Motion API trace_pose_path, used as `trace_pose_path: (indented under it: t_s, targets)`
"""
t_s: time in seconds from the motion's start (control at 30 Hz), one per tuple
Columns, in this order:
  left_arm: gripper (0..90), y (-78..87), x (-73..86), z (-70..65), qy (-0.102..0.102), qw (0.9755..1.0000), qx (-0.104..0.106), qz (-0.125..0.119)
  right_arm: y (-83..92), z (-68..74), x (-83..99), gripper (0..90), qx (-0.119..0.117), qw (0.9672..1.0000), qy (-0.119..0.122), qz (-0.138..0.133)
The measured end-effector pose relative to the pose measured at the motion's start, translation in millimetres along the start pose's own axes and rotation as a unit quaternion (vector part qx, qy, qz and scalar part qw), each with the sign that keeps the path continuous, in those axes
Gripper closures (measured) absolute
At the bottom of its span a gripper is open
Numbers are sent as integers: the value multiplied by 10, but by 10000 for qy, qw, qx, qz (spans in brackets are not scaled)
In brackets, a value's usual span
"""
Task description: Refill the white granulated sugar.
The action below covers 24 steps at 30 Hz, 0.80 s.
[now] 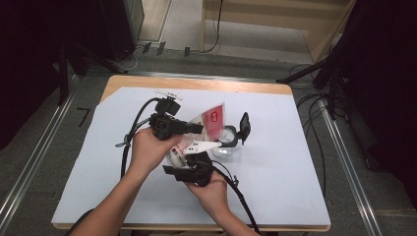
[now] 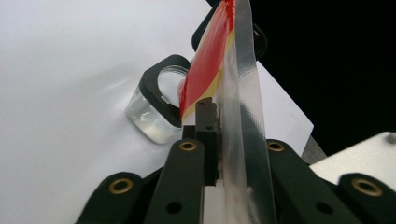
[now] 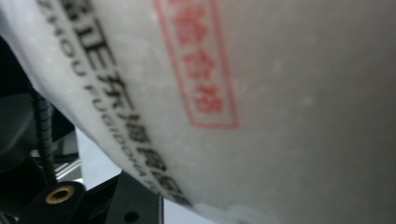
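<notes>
Glossy red-and-clear plastic pouch (image 2: 219,70)

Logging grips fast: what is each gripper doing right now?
Left gripper: shut on the bag, pinching its clear sealed edge.
Right gripper: under the bag's white end; jaw state cannot be told.

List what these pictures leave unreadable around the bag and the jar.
- Right gripper jaws: high view, the bag covers them; right gripper view, the bag's white side blocks the lens.
- Bag print: right gripper view, blurred and cut off.
- Jar contents: left gripper view, the bag overlaps it.
</notes>
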<state>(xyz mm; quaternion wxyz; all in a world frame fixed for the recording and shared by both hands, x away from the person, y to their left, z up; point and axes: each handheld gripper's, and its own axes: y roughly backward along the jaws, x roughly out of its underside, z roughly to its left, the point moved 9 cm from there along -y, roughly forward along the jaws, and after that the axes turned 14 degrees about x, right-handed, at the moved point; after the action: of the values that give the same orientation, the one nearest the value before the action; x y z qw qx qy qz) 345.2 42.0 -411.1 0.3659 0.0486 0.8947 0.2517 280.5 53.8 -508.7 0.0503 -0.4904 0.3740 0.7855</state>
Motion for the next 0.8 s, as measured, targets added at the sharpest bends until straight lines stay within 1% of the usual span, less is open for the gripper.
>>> trace_pose_path:
  t_s: [0.03,0.07,0.1,0.13,0.17,0.23,0.33,0.37,0.4,0.43,0.47,0.5,0.53,0.6,0.63,0.67,0.73,0.8]
  targets:
    - [825,-8,-11,-19,-6,10000,30,46,7,3,-8,612,-52,10000,-31,-14]
    - [814,-7,-24,-31,-61,9999,2,115,17,3,-21,613,-91,9999,-48,-42]
    - [816,-9,-43,-45,-111,9998,-68,157,29,6,-35,613,-126,9999,-75,-56]
    - [815,-7,-63,-53,-140,9996,-117,220,41,17,-57,612,-193,9997,-129,-84]
    - [822,-9,-84,-65,-126,9996,-110,221,48,21,-81,610,-202,9996,-153,-112]
    - [841,-12,-119,-72,-104,9995,-140,270,57,22,-117,596,-138,9996,-158,-178]
    - [857,-24,-162,-74,-83,9990,-201,401,64,29,-159,568,28,9997,-72,-229]
    - [858,-37,-174,-71,-70,9989,-203,409,63,30,-167,564,24,9997,-94,-241]
    - [859,-40,-172,-65,-37,9986,-196,487,63,29,-171,565,22,9997,-121,-231]
    - [858,-51,-171,-60,-41,9988,-142,464,63,23,-169,577,46,9997,-122,-200]
    - [859,-55,-165,-54,-51,9988,-127,473,61,16,-159,598,120,9997,-86,-172]
    - [859,-58,-157,-47,-48,9988,-97,479,61,13,-150,601,159,9998,-73,-136]
    - [857,-62,-151,-45,-20,9990,-13,450,59,13,-137,604,179,9998,-68,-98]
    - [850,-60,-146,-41,-2,9990,73,438,57,9,-126,607,259,9996,-55,-97]
    - [842,-58,-148,-39,5,9990,66,436,56,9,-126,608,271,9996,-69,-103]
    - [826,-52,-152,-38,-24,9990,63,444,51,8,-131,609,243,9996,-115,-121]
    - [803,-44,-169,-50,-44,9992,100,374,47,4,-160,610,140,9993,-273,-200]
    - [785,-27,-188,-64,-66,9995,137,293,52,-1,-186,610,77,9990,-363,-255]
